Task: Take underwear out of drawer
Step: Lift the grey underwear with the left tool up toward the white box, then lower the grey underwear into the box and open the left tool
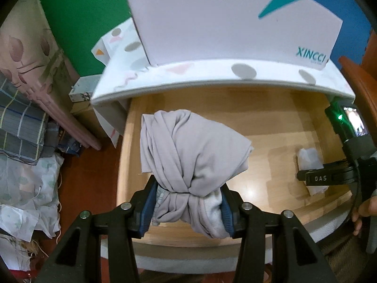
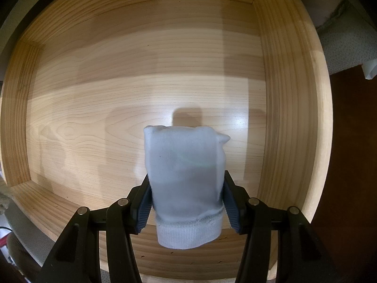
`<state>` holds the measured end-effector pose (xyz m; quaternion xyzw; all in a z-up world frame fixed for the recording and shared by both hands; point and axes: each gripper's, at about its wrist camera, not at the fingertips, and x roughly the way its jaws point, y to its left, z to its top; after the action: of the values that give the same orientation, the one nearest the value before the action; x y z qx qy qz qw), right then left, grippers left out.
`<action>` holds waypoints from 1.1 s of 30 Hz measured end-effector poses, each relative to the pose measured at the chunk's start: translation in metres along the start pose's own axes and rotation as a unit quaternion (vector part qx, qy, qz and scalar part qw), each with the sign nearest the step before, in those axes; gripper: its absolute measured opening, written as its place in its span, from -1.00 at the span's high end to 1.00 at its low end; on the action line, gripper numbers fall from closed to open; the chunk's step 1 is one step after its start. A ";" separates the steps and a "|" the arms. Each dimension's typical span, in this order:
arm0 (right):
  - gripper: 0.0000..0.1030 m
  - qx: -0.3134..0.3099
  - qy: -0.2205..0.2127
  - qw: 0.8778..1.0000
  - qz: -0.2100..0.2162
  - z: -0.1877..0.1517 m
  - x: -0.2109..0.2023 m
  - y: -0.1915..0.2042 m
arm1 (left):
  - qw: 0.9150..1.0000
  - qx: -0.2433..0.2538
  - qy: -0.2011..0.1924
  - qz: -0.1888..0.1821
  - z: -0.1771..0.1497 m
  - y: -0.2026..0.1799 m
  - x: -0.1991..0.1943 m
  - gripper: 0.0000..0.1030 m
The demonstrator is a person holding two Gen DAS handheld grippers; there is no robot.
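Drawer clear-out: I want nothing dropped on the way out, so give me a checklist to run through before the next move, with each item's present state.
1. Left tool grips the grey underwear bundle: ok, pads pinch its knotted end.
2. Bundle clear of the drawer floor: cannot tell, though it seems raised.
3. Right tool grips the white rolled sock: ok, pads press both sides.
4. Sock lifted off the drawer floor: cannot tell; the view looks straight down.
5. Anything else left in the drawer: ok, only bare wood shows around both items.
6. White box on the shelf above clear of the lift path: cannot tell.
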<state>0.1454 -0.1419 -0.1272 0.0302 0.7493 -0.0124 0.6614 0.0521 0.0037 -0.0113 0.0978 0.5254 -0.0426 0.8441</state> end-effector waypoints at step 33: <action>0.02 0.000 0.000 1.000 0.000 0.000 0.000 0.002 | 0.977 -0.014 -0.212 0.009 0.116 0.052 -0.170 0.06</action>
<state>0.1453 -0.1403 -0.1270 0.0300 0.7493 -0.0129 0.6615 0.0874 0.0246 0.1965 0.0790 0.3344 -0.0474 0.9379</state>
